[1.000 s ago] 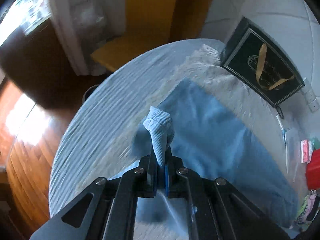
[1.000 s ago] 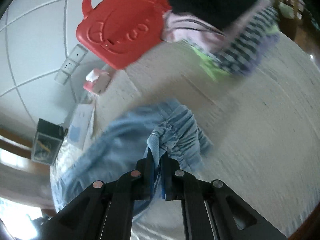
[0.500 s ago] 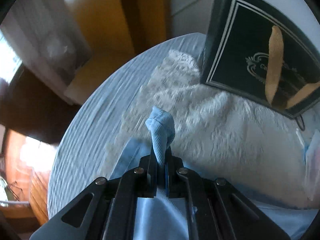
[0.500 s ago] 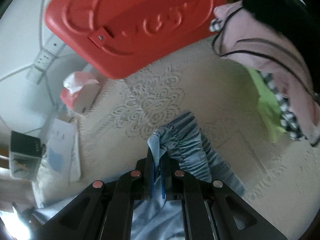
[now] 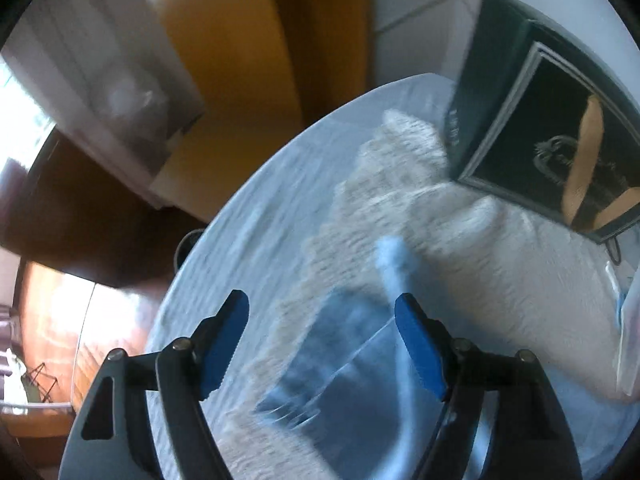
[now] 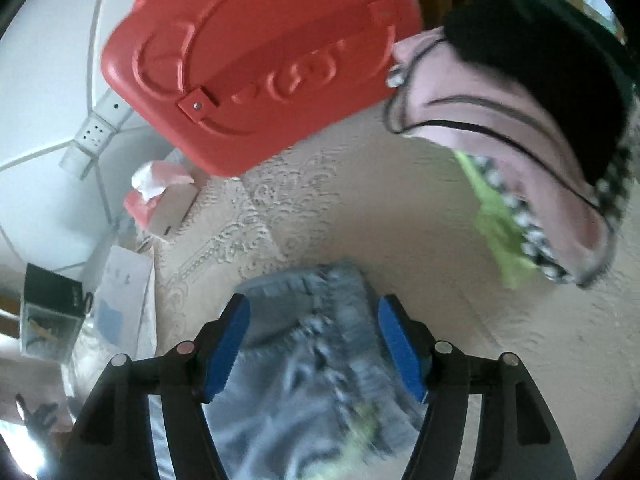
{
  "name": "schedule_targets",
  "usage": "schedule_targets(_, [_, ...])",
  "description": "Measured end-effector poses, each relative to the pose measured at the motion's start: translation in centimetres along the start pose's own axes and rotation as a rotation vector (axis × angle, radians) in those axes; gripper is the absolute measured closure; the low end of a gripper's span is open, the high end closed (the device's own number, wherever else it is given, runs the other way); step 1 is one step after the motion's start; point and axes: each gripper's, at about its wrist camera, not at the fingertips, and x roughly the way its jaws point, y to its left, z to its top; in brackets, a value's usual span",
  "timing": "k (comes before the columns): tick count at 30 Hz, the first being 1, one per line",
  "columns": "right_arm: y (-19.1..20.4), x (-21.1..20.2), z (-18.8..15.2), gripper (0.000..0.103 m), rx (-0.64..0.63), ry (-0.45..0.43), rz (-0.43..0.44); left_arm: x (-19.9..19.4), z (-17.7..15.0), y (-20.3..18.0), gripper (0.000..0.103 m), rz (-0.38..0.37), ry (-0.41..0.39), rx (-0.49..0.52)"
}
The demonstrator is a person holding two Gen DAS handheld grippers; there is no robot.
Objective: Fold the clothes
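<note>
A light blue garment point(image 5: 352, 364) lies on the round table's lace cloth point(image 5: 400, 200). In the left wrist view its released corner is blurred, dropping between the fingers. My left gripper point(image 5: 322, 326) is open above it, blue pads apart. In the right wrist view the same garment's gathered, ribbed edge point(image 6: 320, 320) lies on the cloth below my right gripper point(image 6: 314, 330), which is open and holds nothing. The rest of the garment is hidden under the grippers.
A black box with a gold ribbon point(image 5: 560, 140) stands at the table's back. A red plastic case point(image 6: 260, 60) and a pile of clothes point(image 6: 520, 140) sit ahead of the right gripper. A tissue pack point(image 6: 160, 196) and white card point(image 6: 120, 292) lie left. The table edge point(image 5: 240, 208) curves left.
Both grippers were shut on the blue garment's corners and have opened; the cloth has dropped from both. Both grippers had carried the corners forward across the table.
</note>
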Motion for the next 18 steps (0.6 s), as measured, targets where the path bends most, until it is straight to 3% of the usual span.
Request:
schedule_targets(6, [-3.9, -1.6, -3.6, 0.037, 0.059, 0.028, -0.008, 0.1, -5.8, 2.8, 0.028, -0.052, 0.033, -0.004])
schedule_targets(10, [-5.8, -2.1, -5.5, 0.037, 0.093, 0.039, 0.01, 0.4, -8.3, 1.6, 0.028, -0.07, 0.04, 0.08])
schedule_targets(13, [-6.3, -2.0, -6.4, 0.037, 0.112, 0.051, 0.033, 1.7, -8.8, 0.7, 0.028, -0.112, 0.083, 0.087])
schedule_targets(14, [-6.4, -1.8, -6.7, 0.037, 0.117, 0.057, 0.042, 2.3, -9.1, 0.3, 0.032, -0.112, 0.104, 0.096])
schedule_targets(15, [-6.4, -1.5, -7.0, 0.037, 0.128, 0.064, 0.052, 3.1, -9.6, -0.1, 0.056, -0.089, 0.144, 0.116])
schedule_targets(16, [-6.4, -1.1, -7.3, 0.036, 0.141, 0.072, 0.063, 3.7, -10.0, -0.5, 0.064, -0.071, 0.173, 0.13])
schedule_targets(17, [-6.4, -0.6, -7.6, 0.033, 0.152, 0.076, 0.07, 3.4, -10.3, -0.6, 0.085, -0.079, 0.161, 0.121])
schedule_targets(18, [-6.3, -0.2, -7.9, 0.033, 0.162, 0.079, 0.077, 3.1, -10.6, -0.6, 0.097, -0.081, 0.15, 0.114])
